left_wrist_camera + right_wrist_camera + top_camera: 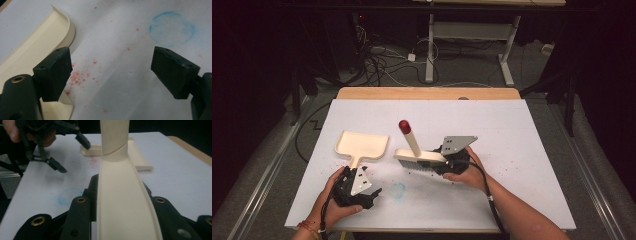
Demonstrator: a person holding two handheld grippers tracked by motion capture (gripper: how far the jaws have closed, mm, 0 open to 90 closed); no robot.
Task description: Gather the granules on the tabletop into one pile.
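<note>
A cream brush [419, 159], its handle tipped red [404, 124], hangs tilted just above the white table. My right gripper [438, 162] is shut on the brush head; in the right gripper view the black jaws press both sides of the cream back [122, 202]. A cream dustpan [362, 144] lies flat to the left of the brush. My left gripper [366, 196] sits by the dustpan's handle end, open, with bare table and red crumbs [78, 78] between its jaws. In the left gripper view the dustpan's rim [37, 47] runs beside the left jaw.
A faint blue ring stain [172, 28] marks the white table cover [522, 150] in front of the left gripper. Small dark specks are scattered right of the brush. A wooden strip [427, 93] edges the far side. Cables and a desk frame [472, 30] lie on the floor beyond.
</note>
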